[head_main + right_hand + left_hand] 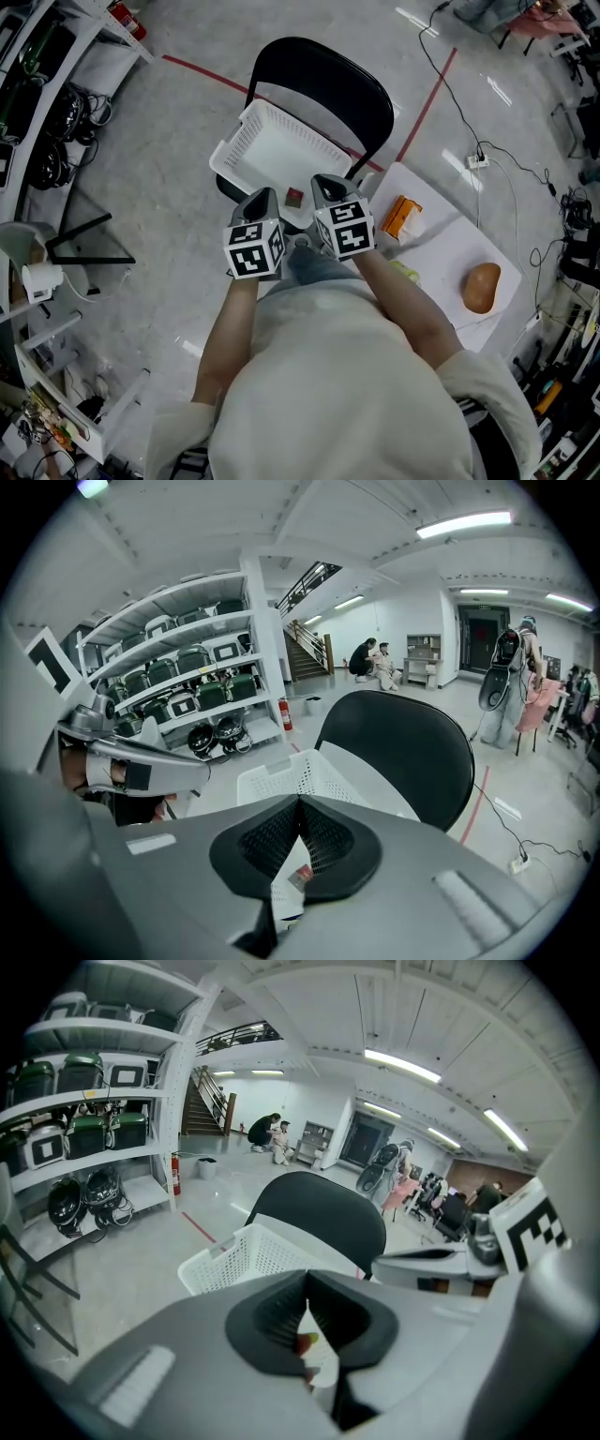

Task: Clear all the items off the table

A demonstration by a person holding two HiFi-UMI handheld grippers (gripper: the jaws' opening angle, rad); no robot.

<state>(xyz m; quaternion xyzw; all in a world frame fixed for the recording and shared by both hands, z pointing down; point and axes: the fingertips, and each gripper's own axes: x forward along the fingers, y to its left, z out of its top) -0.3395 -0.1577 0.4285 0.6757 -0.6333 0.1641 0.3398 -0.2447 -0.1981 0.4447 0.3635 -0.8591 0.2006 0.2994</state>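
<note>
Head view steeply overhead; gripper views near, facing shared basket point(281, 150).

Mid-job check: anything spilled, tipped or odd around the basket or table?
Nothing stands out. The basket sits upright on the chair with one small item inside; the orange pack and brown item lie on the table, nothing spilled.

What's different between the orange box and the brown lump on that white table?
The orange box is angular with flat faces; the brown lump is rounded and smooth. The orange box shows orange and white, the brown lump one plain brown. The orange box lies nearer the white basket on the chair; the brown lump sits farther off. Both rest on the white table.
</note>
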